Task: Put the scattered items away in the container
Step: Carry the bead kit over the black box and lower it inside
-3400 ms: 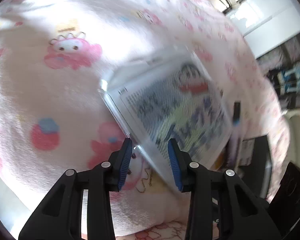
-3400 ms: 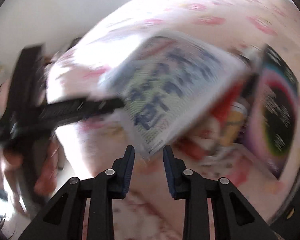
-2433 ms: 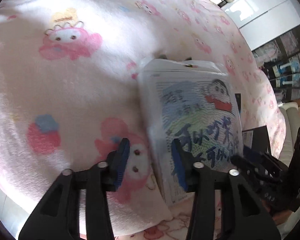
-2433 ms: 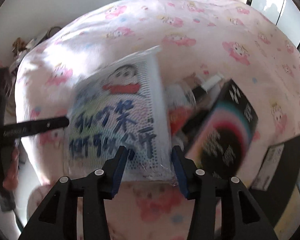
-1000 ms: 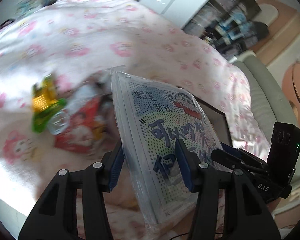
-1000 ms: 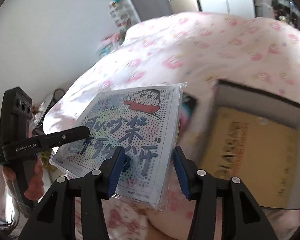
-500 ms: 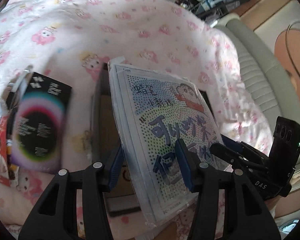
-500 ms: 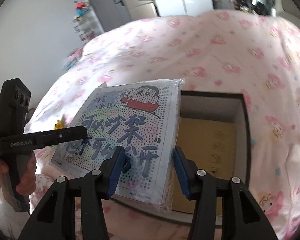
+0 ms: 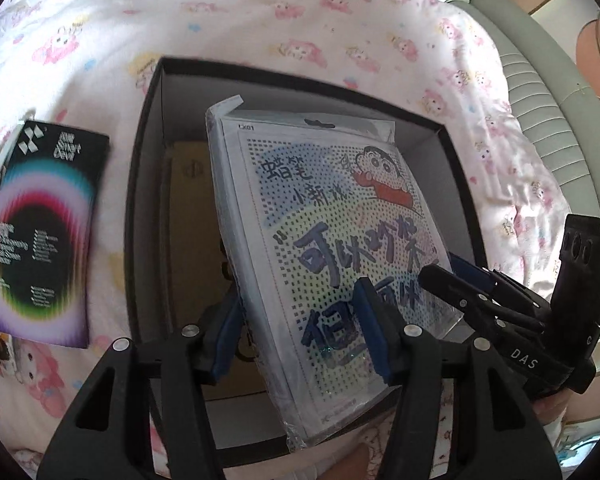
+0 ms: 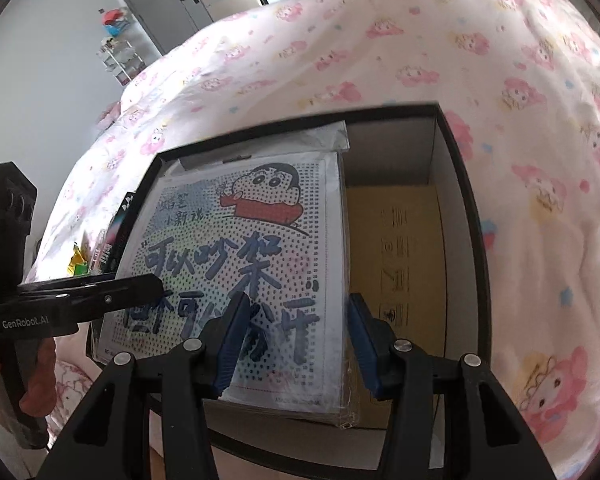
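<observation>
Both hand-held grippers clamped the wrapped cartoon pad, left hand-held gripper on its near edge, right hand-held gripper at five o'clock, tilting it over the black box on the bed, apparently to slide it inside.

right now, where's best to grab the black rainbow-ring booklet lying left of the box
Likely its near short edge, from the near side: the booklet lies flat on soft blanket, with the box wall along its right. First the left gripper must release the cartoon pack.
</observation>
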`<state>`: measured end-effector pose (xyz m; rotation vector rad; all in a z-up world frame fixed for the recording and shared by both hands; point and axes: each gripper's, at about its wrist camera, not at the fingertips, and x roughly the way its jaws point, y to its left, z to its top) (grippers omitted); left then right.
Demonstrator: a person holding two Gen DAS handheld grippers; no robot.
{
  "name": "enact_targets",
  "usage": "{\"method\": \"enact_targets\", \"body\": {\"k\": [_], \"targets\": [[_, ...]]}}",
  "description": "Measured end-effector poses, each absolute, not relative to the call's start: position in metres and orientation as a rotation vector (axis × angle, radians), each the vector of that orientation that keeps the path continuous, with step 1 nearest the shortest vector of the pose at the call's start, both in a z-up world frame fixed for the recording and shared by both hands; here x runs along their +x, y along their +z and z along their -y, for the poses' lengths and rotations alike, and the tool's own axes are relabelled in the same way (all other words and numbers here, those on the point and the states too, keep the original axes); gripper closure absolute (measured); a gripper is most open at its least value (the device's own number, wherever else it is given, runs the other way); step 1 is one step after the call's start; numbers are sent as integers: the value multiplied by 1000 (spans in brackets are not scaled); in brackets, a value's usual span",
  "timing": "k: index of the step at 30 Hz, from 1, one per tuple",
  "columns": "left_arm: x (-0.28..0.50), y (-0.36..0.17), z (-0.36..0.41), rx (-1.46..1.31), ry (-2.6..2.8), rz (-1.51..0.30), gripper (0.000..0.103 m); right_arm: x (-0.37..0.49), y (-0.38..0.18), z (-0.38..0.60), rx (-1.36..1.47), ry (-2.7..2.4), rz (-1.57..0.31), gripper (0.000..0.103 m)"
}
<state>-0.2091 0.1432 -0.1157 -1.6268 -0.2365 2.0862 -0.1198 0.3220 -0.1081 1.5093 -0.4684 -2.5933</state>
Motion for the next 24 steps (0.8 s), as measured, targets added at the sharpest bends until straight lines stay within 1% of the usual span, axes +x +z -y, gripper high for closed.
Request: {"method": "enact_targets", "body": {"k": [5,11,14,17,19,20,21,22,24], "targets": [[-206,-118,-149,-1651,2126,157,46,-121,-119,-321,1559,-2568,468,58],[-203,-122,-154,-1713,2162,67,46,-126,-138,-328,1654,-2463,583,58],[-202,-128,-157,-1755,2168,28,47,-126,-143,-324,1695,-2456,560,57],[-202,-137,-153,-1785,2157,55,47,-127,-147,-320,1735,-2459,522,57],[-200,-138,-150,-1780,2166,65,48,-126,-149,-323,1739,-2449,558,57],[-198,-136,-147,-1774,2174,59,49,-125,-148,-326,1725,-2449,584,57],[-196,-133,-146,-1763,2199,35,54,-123,-145,-328,1699,-2455,610,57],[-194,-130,-146,-1746,2224,4,56,-121,-142,-330,1680,-2473,617,58],[-188,-118,-141,-1682,2284,-57,57,-116,-132,-329,1639,-2546,574,58]]}}
